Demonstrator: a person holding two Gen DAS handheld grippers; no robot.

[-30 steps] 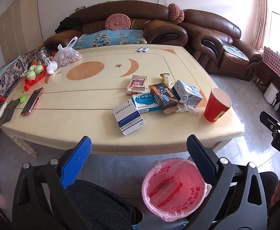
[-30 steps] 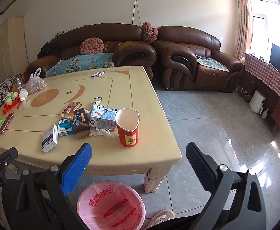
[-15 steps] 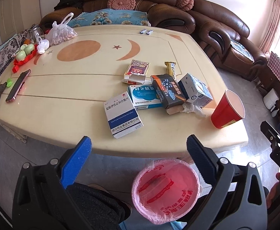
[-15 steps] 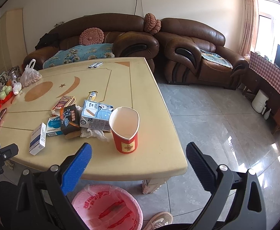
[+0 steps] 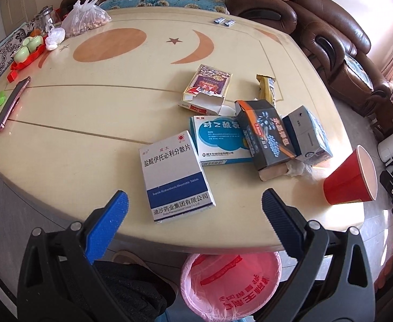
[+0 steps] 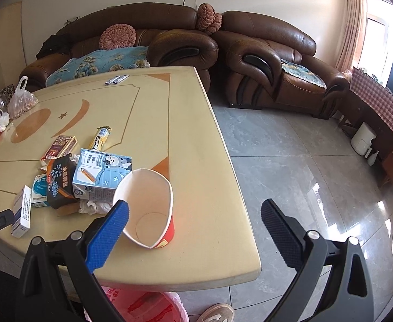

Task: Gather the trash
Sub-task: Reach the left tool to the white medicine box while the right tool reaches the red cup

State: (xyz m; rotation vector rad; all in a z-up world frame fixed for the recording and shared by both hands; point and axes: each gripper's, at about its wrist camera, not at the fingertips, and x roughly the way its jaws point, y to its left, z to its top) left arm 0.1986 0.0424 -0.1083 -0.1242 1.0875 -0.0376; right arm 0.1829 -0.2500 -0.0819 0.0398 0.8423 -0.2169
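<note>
Several empty boxes lie on the cream table (image 5: 89, 112): a white-and-blue medicine box (image 5: 176, 175) nearest me, a blue-white box (image 5: 219, 139), a dark box (image 5: 266, 134), a milk carton (image 5: 307, 135) and a red card box (image 5: 207, 87). A snack wrapper (image 5: 267, 90) lies behind them. A dented red paper cup (image 6: 150, 212) stands near the table's front edge. A pink-lined trash bin (image 5: 231, 284) stands on the floor below the edge. My left gripper (image 5: 193, 206) is open just in front of the white-and-blue box. My right gripper (image 6: 193, 217) is open, its blue finger beside the cup.
A phone (image 5: 11, 104), a red tray with green cups (image 5: 27, 51) and a bag of nuts (image 5: 85, 22) sit at the table's left and far side. Brown sofas (image 6: 263, 61) stand behind the table. Tiled floor (image 6: 290, 166) lies to the right.
Both grippers have moved forward and over the table. The left one came close to the white-and-blue box, the right one came close to the red cup. Both stayed open.
</note>
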